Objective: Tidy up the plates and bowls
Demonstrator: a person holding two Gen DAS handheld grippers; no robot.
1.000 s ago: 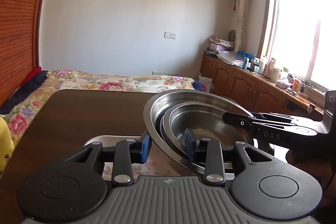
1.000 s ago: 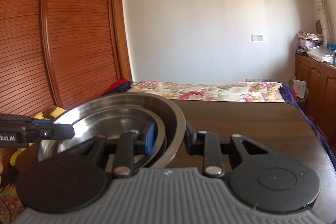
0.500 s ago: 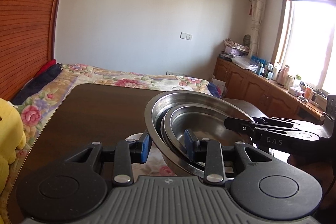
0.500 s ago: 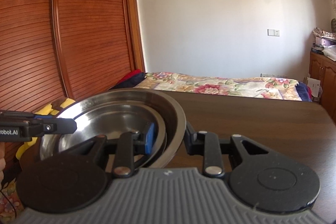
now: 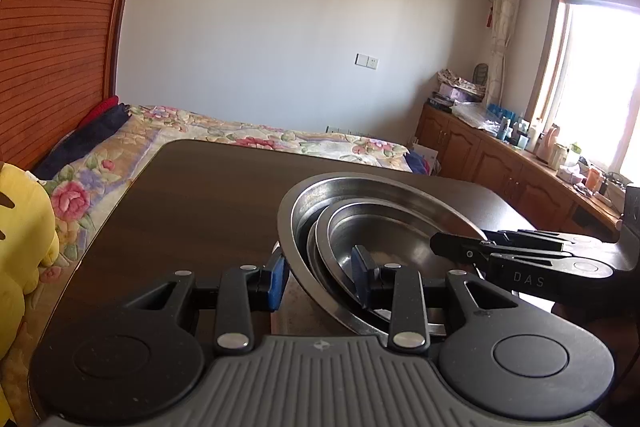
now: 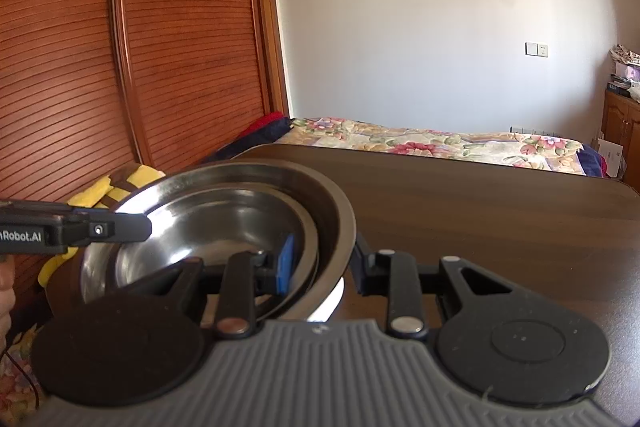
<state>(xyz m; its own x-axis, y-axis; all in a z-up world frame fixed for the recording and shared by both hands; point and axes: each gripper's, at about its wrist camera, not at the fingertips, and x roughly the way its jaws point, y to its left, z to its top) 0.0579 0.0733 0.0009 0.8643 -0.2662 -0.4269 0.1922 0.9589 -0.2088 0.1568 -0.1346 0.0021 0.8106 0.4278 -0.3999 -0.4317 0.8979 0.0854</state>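
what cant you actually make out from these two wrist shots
- How many dishes are nested in the steel bowl stack: the rims overlap in both wrist views.
- What is under the stack: the bowls and left claw cover the pale thing below.
- The right claw handle: cut off by the frame's lower edge.
- The items on the window counter: too small, washed out by glare.

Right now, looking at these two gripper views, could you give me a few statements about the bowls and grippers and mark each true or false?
1. The steel bowls are nested inside one another. True.
2. Only one hand-held gripper holds them. False: the left hand-held gripper and the right hand-held gripper each clamp the rim on opposite sides.
3. The table is dark wood. True.
4. The bowls are plastic and red. False: they are shiny metal.
5. A floral bedspread lies beyond the table. True.
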